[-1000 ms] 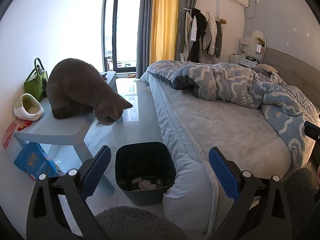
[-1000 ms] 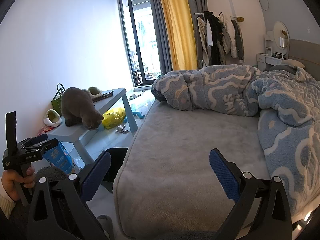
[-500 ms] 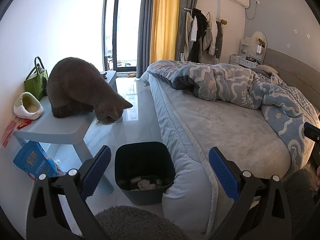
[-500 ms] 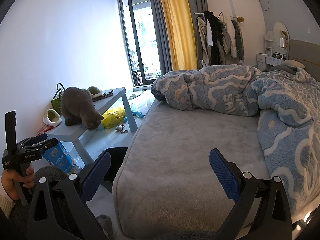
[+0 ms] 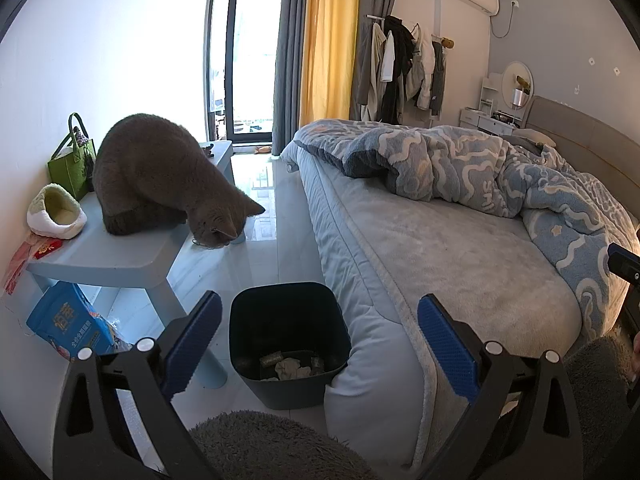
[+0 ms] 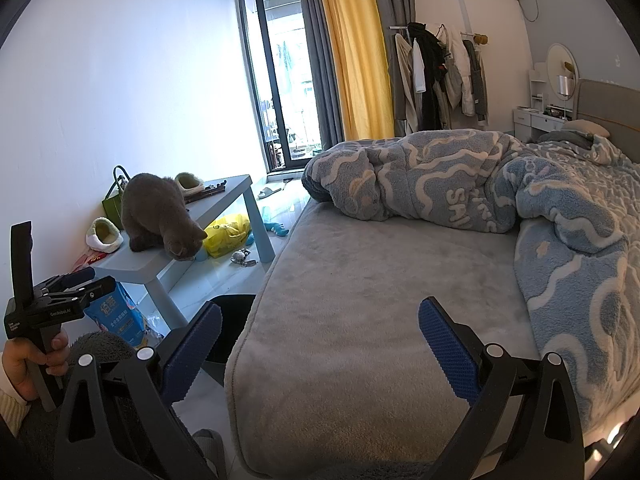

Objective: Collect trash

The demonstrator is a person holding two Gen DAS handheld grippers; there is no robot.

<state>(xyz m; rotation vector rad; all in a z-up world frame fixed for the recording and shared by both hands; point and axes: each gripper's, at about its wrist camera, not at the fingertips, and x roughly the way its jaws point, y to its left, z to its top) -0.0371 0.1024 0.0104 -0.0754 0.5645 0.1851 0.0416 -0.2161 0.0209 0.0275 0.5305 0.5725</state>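
Both tools, left tool (image 5: pixel 318 340) and right tool (image 6: pixel 320 340), gape wide and hold nothing. The bin (image 5: pixel 286 344) stands on the floor near the bed (image 6: pixel 360 300), crumpled trash (image 5: pixel 290 367) already inside. This looks like a search step: next, locate loose litter, perhaps under the surface (image 6: pixel 224 196).

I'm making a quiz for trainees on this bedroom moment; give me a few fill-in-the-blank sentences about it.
1. The grey cat crouches on the pale blue ____.
2. The dark bin stands on the floor beside the ____.
3. Both the left gripper and the right gripper are ____.

Missing words: table; bed; open
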